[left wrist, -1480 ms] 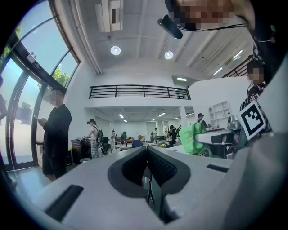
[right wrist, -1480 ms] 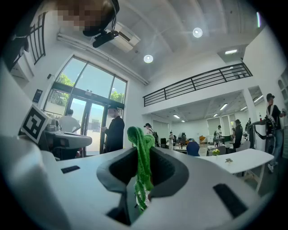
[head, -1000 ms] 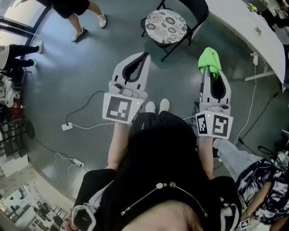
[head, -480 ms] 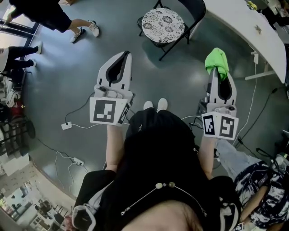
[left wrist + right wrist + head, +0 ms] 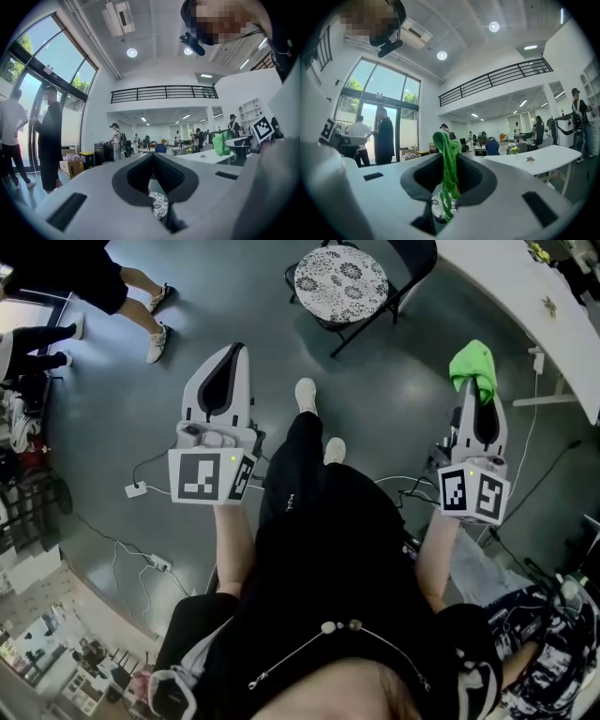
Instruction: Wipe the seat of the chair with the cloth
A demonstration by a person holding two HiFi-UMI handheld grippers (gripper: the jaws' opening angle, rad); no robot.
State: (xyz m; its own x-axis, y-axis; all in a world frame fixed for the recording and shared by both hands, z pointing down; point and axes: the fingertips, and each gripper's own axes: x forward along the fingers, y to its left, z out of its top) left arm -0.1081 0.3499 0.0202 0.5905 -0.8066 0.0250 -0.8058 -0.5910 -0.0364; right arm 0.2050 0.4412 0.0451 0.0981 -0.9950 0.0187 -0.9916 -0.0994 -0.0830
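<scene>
Well, closest to us were the two tools, held out ahead of our body above the grey floor (image 5: 394, 427). The left tool (image 5: 234, 351) had its jaws pressed together with nothing between them, the dark pads (image 5: 171, 177) meeting at the tip in its own view. The right tool (image 5: 476, 385) was clamped on the green cloth (image 5: 472, 364), which bunched over the jaw tips and hung in a twisted strand between them. Between the tools, one white shoe (image 5: 306, 395) was planted ahead of the other, and a white plug (image 5: 134, 489) with its cable lay on the floor to our left. Farther on stood the black folding chair (image 5: 410, 257), its round patterned seat (image 5: 340, 277) facing up with nothing on it, well apart from both tools and from the cloth. Both gripper views caught a sliver of that seat low down past the jaws, so we judged the tools were aimed roughly toward it. A white desk (image 5: 525, 296) ran beyond the chair to the right, and other people's legs (image 5: 136, 282) showed at the far left. By our reckoning the cloth was in hand but no wiping had begun: we had yet to close the distance, lower the cloth onto the seat and rub across it.
</scene>
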